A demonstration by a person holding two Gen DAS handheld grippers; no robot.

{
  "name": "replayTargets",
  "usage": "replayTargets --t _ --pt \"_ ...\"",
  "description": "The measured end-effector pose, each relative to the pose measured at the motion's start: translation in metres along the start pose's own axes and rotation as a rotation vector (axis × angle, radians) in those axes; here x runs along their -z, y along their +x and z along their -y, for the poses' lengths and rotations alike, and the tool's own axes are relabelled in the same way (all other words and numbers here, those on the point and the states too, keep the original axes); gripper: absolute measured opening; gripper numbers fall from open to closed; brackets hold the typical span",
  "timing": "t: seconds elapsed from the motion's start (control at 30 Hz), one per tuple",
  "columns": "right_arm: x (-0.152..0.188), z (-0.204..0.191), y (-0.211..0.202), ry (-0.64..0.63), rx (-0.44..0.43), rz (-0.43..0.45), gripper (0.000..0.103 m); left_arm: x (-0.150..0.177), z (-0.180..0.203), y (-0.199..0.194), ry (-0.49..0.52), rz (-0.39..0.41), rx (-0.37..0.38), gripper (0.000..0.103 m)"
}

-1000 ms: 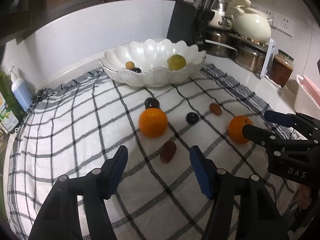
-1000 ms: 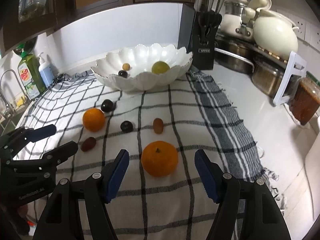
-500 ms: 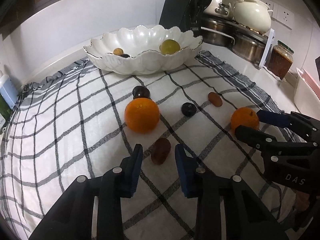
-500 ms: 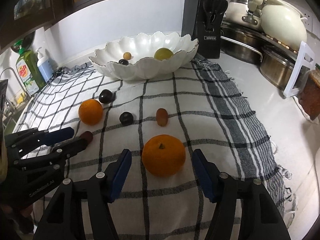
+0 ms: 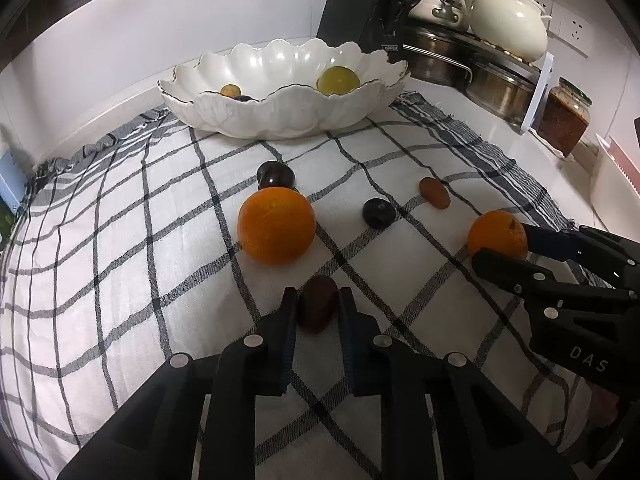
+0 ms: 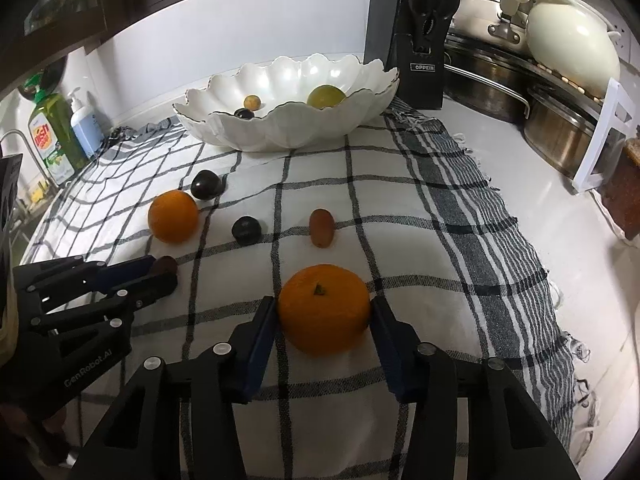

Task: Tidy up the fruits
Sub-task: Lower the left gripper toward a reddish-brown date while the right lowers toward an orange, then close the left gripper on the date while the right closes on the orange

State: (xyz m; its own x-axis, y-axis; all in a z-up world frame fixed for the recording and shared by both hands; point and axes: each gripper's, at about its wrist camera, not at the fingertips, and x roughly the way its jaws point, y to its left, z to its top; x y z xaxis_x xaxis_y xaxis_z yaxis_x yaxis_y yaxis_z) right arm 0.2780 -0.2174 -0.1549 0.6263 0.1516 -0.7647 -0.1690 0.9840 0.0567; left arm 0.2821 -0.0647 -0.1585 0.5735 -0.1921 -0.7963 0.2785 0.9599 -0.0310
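My left gripper (image 5: pixel 318 308) is shut on a dark red date-like fruit (image 5: pixel 318 306) that rests on the checked cloth (image 5: pixel 120 240). My right gripper (image 6: pixel 324 316) is shut on an orange (image 6: pixel 324 308) on the cloth; both pads touch its sides. A second orange (image 5: pixel 276 224), two dark plums (image 5: pixel 275 175) (image 5: pixel 378 213) and a brown fruit (image 5: pixel 434 193) lie loose on the cloth. The white scalloped bowl (image 5: pixel 280 120) at the back holds a green fruit (image 5: pixel 338 79), a small yellow fruit (image 5: pixel 230 90) and a dark one.
A black knife block (image 6: pixel 424 60) stands right of the bowl. Steel pots (image 6: pixel 560 136), a cream pot (image 6: pixel 572 52) and a jar (image 5: pixel 564 120) fill the right counter. Soap bottles (image 6: pixel 52 136) and a sink edge are at the left.
Both grippers moved forward and closed: the left around the dark red fruit, the right around the near orange. The other fruits stayed put.
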Motion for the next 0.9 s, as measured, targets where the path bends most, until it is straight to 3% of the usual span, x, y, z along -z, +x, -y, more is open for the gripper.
replayTargets --t 0.4,0.9 --pt "-0.005 -0.002 -0.012 0.013 -0.022 0.028 0.047 -0.007 -0.004 -0.017 -0.023 0.035 0.013 0.018" --pt "-0.035 -0.010 -0.045 -0.007 -0.030 0.172 0.047 -0.033 -0.012 -0.053 -0.022 0.161 -0.004 0.018"
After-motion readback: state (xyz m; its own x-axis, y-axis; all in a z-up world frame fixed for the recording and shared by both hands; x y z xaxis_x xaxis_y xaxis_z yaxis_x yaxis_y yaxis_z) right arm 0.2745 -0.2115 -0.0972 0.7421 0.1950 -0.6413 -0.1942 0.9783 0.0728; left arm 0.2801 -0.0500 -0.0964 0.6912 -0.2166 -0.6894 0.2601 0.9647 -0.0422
